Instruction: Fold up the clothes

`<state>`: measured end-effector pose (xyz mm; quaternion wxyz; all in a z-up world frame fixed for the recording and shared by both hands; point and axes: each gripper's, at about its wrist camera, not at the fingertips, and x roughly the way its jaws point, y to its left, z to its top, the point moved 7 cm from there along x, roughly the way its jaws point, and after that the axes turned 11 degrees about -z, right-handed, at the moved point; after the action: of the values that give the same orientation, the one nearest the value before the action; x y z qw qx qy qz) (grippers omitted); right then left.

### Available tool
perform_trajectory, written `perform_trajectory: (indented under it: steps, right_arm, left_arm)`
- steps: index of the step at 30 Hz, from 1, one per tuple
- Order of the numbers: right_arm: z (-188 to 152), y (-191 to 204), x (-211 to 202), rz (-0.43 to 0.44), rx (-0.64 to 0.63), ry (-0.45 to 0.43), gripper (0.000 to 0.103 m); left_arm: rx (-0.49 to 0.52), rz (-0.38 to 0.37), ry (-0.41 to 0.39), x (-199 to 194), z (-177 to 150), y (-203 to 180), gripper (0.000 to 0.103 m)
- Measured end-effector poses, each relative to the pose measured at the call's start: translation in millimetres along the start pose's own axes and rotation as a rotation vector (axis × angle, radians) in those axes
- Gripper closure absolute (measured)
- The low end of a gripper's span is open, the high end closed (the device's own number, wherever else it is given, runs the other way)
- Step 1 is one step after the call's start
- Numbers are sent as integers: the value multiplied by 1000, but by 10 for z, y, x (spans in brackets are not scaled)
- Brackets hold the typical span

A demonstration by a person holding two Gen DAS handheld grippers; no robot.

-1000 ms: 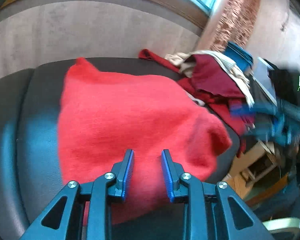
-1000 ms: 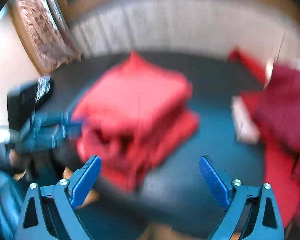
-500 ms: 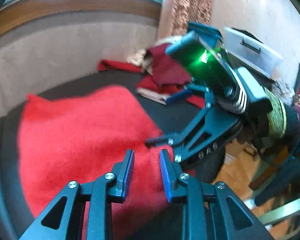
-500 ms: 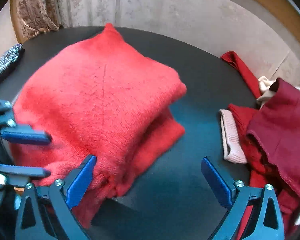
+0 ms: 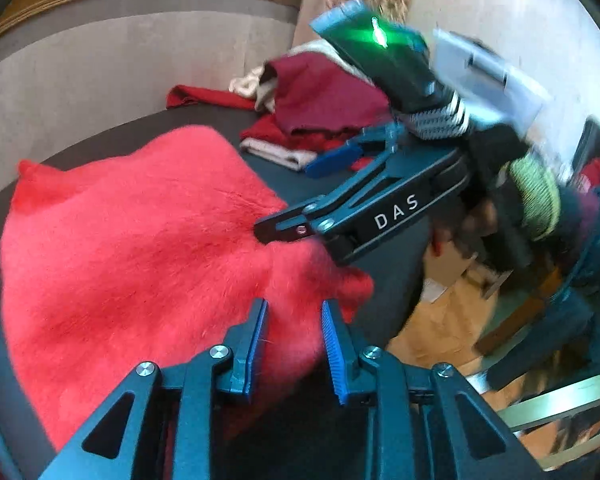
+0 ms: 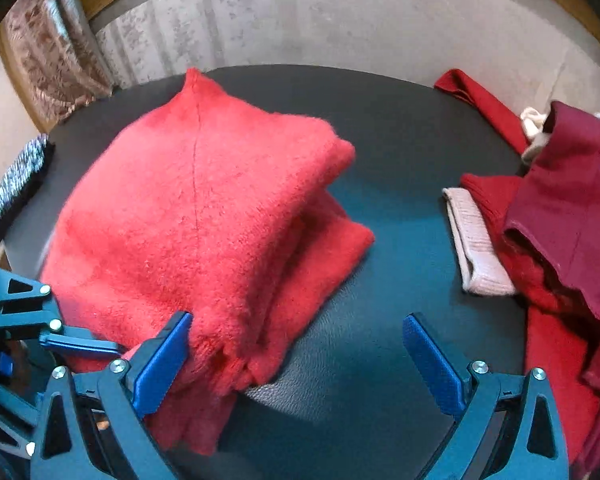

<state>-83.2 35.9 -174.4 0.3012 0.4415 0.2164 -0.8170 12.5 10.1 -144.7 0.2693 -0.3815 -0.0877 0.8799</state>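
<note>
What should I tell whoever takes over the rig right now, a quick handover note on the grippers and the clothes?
Left gripper: jaws narrowly apart at the near edge of the red sweater; whether they pinch fabric is unclear.
Right gripper: open wide, empty, one finger against the sweater's near right corner.
The sweater lies folded in layers on the dark table.
Left to do: the pile of dark red clothes at the table's right, unfolded, with a pale pink cuff beside it.
</note>
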Motion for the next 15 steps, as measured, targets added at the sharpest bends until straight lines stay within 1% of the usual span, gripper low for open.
perform_trajectory:
  steps: [2,3,5,6,8,9,11,12,13,15]
  right_arm:
    - [14,-26,-81,28,37,-14,0]
    - [47,-11,-118,77,71,-26,0]
    - [122,18,-199,182,144,-50,0]
    - [82,-2,-216,265,190,-45,0]
    - [94,10,-153,396,285,-26,0]
    - [98,-12,-104,405,314,-19,0]
    - [83,-50,10,410,375,11,0]
    - [63,-63,75,410,406,35,0]
    - [42,-51,131,443,434,55,0]
    - [36,-8,232,502,469,83,0]
  left_arm:
    - [-54,5,-69,-260,62,140,75]
    - [-87,10,-105,-390,95,235,75]
    - [-179,26,-183,-654,148,505,74]
    - [-229,43,-226,-790,173,677,73]
    - [-328,63,-277,-997,149,1024,67]
    - [-383,64,-291,-1069,133,1208,66]
    - [-475,21,-303,-1077,122,1506,62]
    - [-517,-5,-309,-1070,119,1644,57]
    - [-559,-34,-315,-1059,113,1771,52]
    - [-588,-66,-314,-1002,106,1889,47]
